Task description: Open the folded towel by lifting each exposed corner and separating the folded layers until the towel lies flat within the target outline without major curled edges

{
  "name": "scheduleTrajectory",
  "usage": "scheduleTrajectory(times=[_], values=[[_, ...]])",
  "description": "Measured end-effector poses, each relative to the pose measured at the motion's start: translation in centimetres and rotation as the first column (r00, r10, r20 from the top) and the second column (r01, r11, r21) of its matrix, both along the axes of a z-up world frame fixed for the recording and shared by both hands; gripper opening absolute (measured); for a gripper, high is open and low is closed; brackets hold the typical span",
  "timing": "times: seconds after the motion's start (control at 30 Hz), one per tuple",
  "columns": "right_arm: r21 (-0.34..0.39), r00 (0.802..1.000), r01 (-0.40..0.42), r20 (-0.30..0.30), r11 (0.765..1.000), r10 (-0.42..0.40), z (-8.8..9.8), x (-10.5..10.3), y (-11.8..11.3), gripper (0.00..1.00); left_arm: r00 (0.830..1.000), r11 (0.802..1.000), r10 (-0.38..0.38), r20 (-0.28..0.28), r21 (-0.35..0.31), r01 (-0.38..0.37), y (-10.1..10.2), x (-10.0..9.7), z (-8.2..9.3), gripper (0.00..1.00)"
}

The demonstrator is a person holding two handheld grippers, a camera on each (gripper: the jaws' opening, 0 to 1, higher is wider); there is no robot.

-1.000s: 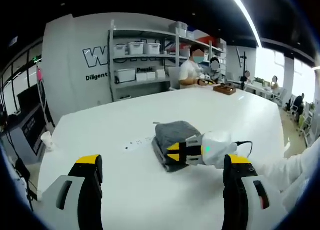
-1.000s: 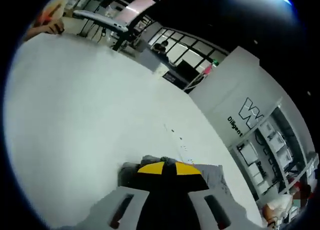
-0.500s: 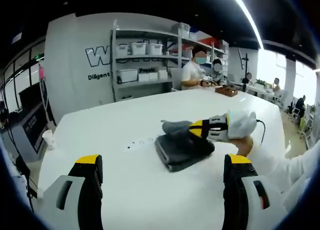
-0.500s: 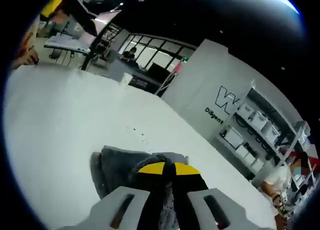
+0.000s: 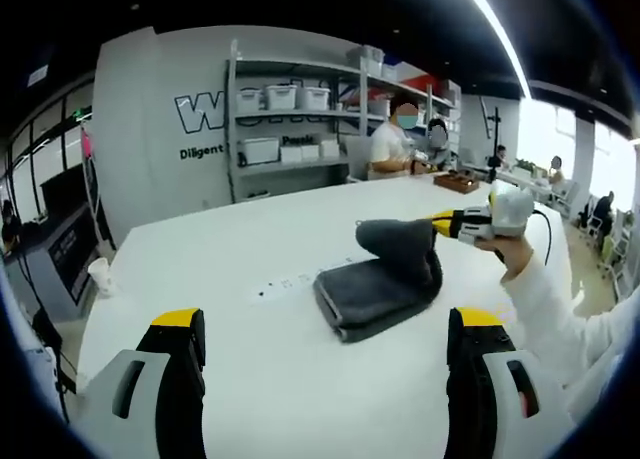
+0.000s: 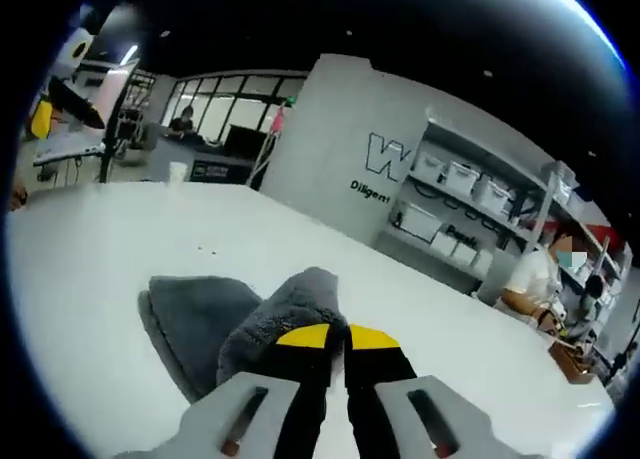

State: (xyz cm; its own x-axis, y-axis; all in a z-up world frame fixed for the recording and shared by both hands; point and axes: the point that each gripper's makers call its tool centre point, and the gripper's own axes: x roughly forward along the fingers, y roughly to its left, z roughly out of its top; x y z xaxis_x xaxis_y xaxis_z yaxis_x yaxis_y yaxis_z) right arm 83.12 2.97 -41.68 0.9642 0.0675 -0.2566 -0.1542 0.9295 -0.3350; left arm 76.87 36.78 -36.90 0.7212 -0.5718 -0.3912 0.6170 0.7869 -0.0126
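One layer up — right gripper clamped on grey towel corner; peel it wide and low. Left gripper fingers apart, idle.

White table, grey lettered wall, shelving with bins, ceiling strip light
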Motion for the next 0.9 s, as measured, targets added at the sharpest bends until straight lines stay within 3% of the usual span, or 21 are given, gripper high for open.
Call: scheduleTrajectory(times=[0.13, 0.27, 0.53, 0.67, 0.77, 0.87, 0.9], values=[[0.035, 0.997, 0.071, -0.037, 0.997, -0.069, -0.7, -1.1, -2.8, 0.0, 1.0, 1.0, -0.003, 0.003, 0.001, 0.003, -0.2, 0.0, 0.1, 1.0], [0.016, 0.987, 0.131, -0.093, 0.991, -0.129, -1.9, -2.0, -5.1, 0.0, 1.0, 1.0, -0.012, 0.001, 0.004, 0.012, -0.5, -0.2, -0.1, 1.0], [0.032, 0.948, 0.211, -0.252, 0.977, -0.197, -5.9, -4.0, -9.0, 0.0, 1.0, 1.0, -0.021, -0.002, 0.013, 0.021, -0.8, 0.0, 0.1, 1.0], [-0.019, 0.923, 0.242, -0.305, 0.97, -0.236, -7.5, -5.0, -10.3, 0.04, 1.0, 1.0, -0.024, -0.001, 0.014, 0.024, -0.9, 0.0, 0.1, 1.0], [-0.072, 0.914, 0.268, -0.298, 0.961, -0.277, -6.8, -5.7, -10.9, 0.17, 1.0, 0.999, -0.027, -0.003, 0.019, 0.027, -1.0, 0.1, 0.1, 1.0], [-0.074, 0.923, 0.264, -0.27, 0.962, -0.274, -5.5, -5.9, -10.6, 0.26, 1.0, 0.999, -0.028, -0.002, 0.021, 0.028, -1.0, 0.1, 0.2, 1.0], [-0.07, 0.935, 0.25, -0.24, 0.966, -0.259, -4.1, -5.9, -10.0, 0.3, 1.0, 0.999, -0.029, -0.002, 0.021, 0.029, -1.0, 0.0, 0.2, 1.0]])
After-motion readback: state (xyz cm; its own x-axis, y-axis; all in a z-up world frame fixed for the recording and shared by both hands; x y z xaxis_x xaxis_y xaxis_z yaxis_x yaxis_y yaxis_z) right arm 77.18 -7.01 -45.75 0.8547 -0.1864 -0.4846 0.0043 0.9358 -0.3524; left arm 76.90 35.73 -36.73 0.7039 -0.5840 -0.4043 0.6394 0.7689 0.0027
